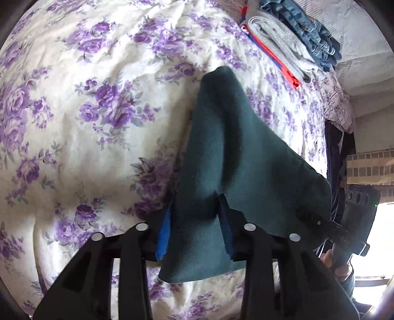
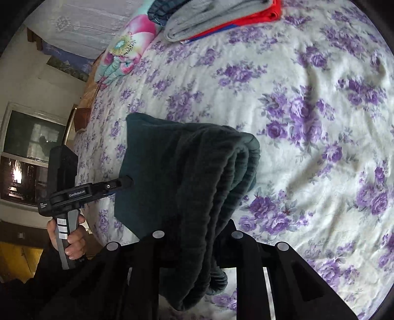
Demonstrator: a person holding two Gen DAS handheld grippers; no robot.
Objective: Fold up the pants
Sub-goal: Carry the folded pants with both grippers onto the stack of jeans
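Note:
Dark teal pants [image 1: 236, 157] hang folded above the floral bed sheet [image 1: 98, 123], held up by both grippers. My left gripper [image 1: 195, 221] is shut on one edge of the fabric, its blue pads pressed on the cloth. My right gripper [image 2: 197, 236] is shut on the ribbed waistband end of the pants [image 2: 211, 177]. In the right wrist view the left gripper [image 2: 124, 183] shows from the side, pinching the pants' left edge. In the left wrist view the right gripper [image 1: 320, 222] shows at the pants' right corner.
A stack of folded clothes [image 1: 290, 41], grey, red and denim, lies at the bed's far edge and also shows in the right wrist view [image 2: 216, 22]. A colourful pillow [image 2: 125, 51] lies beside it. The bed edge, a window and furniture are off to the side.

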